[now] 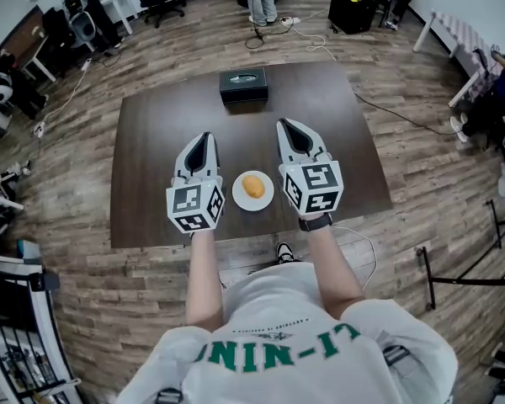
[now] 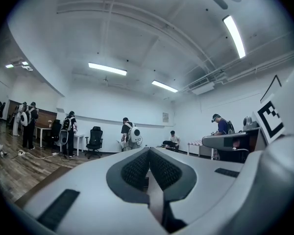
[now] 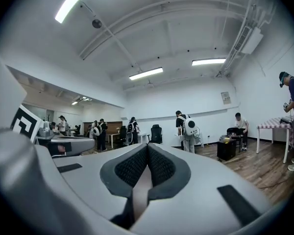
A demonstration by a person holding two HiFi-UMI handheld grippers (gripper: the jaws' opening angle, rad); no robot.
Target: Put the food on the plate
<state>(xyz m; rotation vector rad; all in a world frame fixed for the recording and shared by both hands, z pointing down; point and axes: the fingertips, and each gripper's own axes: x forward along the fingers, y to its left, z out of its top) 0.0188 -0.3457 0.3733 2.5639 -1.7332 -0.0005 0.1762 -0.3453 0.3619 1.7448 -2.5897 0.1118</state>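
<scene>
Orange food (image 1: pixel 252 186) on white plate (image 1: pixel 238 197), dark desk (image 1: pixel 151 150); left tongs (image 1: pixel 204 138) at nine o'clock, right tongs (image 1: pixel 285 126) at three, both pressed together, empty.

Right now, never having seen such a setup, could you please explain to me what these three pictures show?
There is no robot: a person holds a claw tool in each hand. The wide picture comes from a camera on the person's head, looking down; the other two from cameras riding on each claw, looking along its jaws. On the dark table sit a white plate with a yellowish piece of food on it and, farther off, a black box. The left claw and right claw flank the plate, both shut and empty.
</scene>
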